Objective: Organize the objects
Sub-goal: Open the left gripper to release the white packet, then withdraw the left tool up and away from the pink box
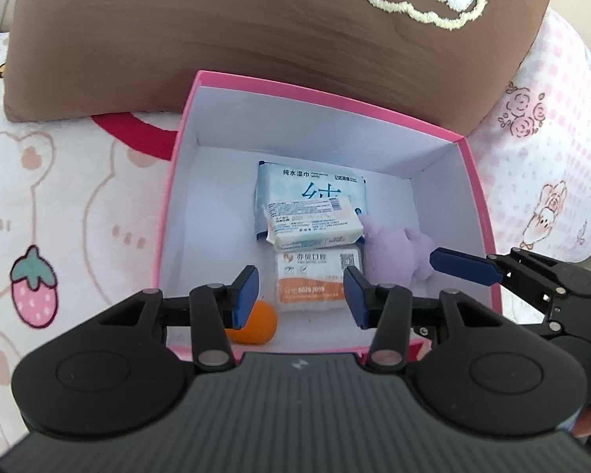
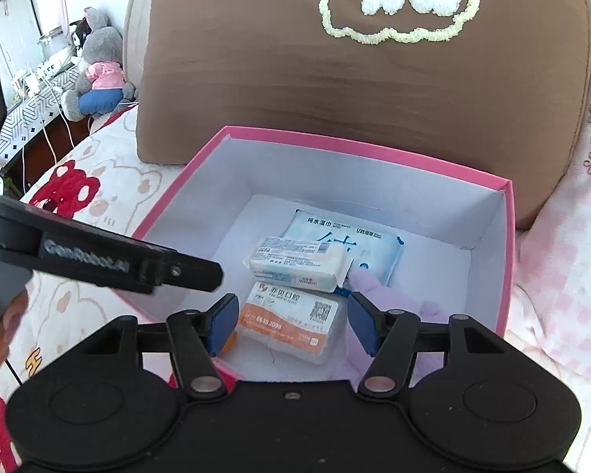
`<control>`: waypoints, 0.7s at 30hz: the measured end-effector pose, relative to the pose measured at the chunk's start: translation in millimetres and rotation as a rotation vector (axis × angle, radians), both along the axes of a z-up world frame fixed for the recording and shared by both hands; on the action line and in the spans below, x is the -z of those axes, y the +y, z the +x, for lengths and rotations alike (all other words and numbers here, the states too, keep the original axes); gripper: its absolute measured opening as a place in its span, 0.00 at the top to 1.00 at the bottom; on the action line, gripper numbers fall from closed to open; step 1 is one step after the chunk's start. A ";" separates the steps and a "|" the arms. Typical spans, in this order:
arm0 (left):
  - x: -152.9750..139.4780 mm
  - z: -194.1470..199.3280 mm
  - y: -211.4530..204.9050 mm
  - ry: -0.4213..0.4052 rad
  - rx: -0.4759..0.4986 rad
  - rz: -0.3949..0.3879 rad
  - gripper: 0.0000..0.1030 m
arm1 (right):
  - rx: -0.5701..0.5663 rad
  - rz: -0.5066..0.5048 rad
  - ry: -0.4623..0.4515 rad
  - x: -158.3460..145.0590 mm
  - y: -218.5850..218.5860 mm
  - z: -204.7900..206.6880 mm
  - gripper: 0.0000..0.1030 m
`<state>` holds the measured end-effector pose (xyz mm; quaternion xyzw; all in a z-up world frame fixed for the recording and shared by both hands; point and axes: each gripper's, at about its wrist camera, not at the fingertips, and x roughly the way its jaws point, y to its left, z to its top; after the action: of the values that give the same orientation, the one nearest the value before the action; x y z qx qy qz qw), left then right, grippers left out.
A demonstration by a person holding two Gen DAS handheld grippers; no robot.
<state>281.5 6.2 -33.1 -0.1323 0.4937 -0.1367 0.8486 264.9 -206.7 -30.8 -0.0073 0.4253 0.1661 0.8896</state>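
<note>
left hand-held gripper [image 1: 301,295]: jaws apart, nothing between the pads, hovering above the near edge of the box; orange-label pack lies below the gap, not touched.
right hand-held gripper [image 2: 291,323]: jaws apart, empty, above the same near edge; its blue finger tip also pokes into the left wrist view from the right.
box [image 1: 327,96]: pink outside, white inside, open top, sits on the bed right in front of the brown pillow.
contents: blue-white wet wipes pack [image 1: 295,185] flat at the back; small white tissue pack [image 1: 315,222] lying on top of its near end; orange-label pack [image 1: 315,282] just in front of that; purple plush [image 1: 405,248] against the right side, touching the packs; orange ball [image 1: 260,325] in the near left corner.
in the way: left gripper's body crosses the right wrist view over the box's left wall.
brown pillow [image 2: 354,79]: embroidered cloud patch, stands behind the box's far wall.
bed cover [image 1: 58,205]: white with bear and strawberry print; a red printed patch beside the box's left wall.
left view only: orange ball shows as a whole round shape.
right view only: grey plush toy [image 2: 98,63] by the bedside, desk with cables at far left; ball is only an orange sliver behind the left pad, probably the same one.
</note>
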 end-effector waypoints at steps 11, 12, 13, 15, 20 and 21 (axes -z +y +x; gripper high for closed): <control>-59.7 -62.4 16.3 -0.096 0.018 0.072 0.53 | 0.024 -0.019 -0.067 -46.7 14.6 -61.2 0.34; -64.3 -67.5 16.5 -0.101 0.024 0.076 0.53 | 0.019 -0.021 -0.072 -50.7 16.4 -67.1 0.34; -68.5 -72.5 16.5 -0.108 0.031 0.083 0.52 | 0.014 -0.022 -0.072 -54.5 18.0 -72.6 0.33; -75.0 -81.7 15.5 -0.115 0.050 0.093 0.51 | 0.010 -0.028 -0.071 -60.6 21.4 -82.5 0.32; -85.9 -101.3 14.6 -0.136 0.075 0.137 0.43 | -0.013 -0.042 -0.076 -71.6 26.0 -102.8 0.31; -85.3 -104.4 13.6 -0.139 0.079 0.160 0.42 | -0.024 -0.043 -0.082 -73.5 27.0 -106.9 0.31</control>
<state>177.1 19.7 52.2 -0.0347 0.4480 -0.1388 0.8825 158.0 -179.6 42.7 -0.0381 0.3920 0.1669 0.9039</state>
